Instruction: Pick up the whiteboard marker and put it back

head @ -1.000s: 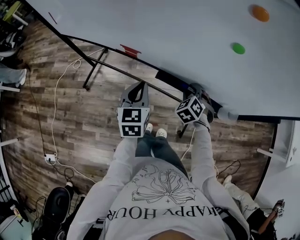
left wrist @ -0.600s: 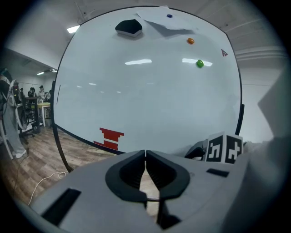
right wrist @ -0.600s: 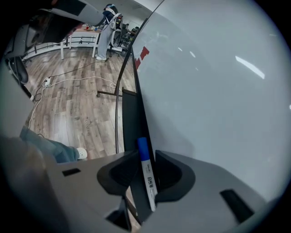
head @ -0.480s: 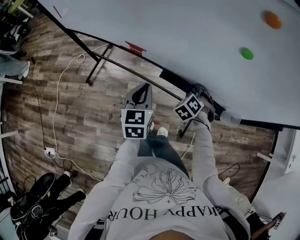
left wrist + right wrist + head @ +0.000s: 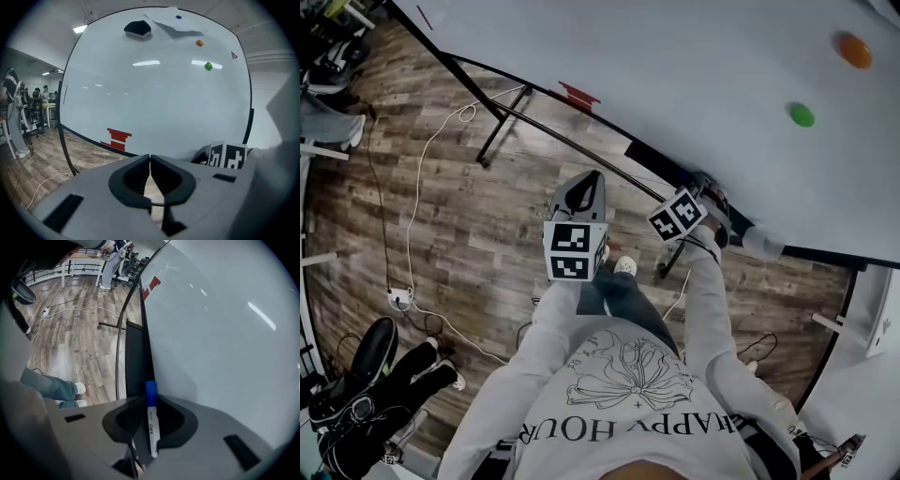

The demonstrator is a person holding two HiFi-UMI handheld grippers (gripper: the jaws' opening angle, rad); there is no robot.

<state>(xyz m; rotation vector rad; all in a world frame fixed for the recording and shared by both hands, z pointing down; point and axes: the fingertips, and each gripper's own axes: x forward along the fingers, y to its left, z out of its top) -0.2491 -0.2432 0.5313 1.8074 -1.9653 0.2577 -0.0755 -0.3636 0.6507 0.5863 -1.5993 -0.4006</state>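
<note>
Grey jaws of the right hand-held gripper (image 5: 149, 401) are closing around the whiteboard marker (image 5: 152, 427), which lies lengthwise between them with its blue cap (image 5: 150, 392) at the tips. A thin gap shows on the marker's left side, so the pads do not yet press it. The cap points along the dark tray (image 5: 136, 362) that runs under the bottom edge of the whiteboard (image 5: 225, 333). Whether the marker rests in that tray cannot be told, and the visible stretch of tray beyond it holds nothing else.

The left hand-held gripper (image 5: 150, 159) is closed, its tips meeting with nothing between them. It faces the whiteboard from nearby, to the left of the right one. On the board beyond it are a red stepped mark (image 5: 117, 139) low down, a green magnet (image 5: 208, 66) and an orange magnet (image 5: 199, 43) higher up, and a black eraser (image 5: 137, 29) near the top. Below lies a wooden floor (image 5: 441, 234) with a white cable (image 5: 412, 187) trailing across it.
</note>
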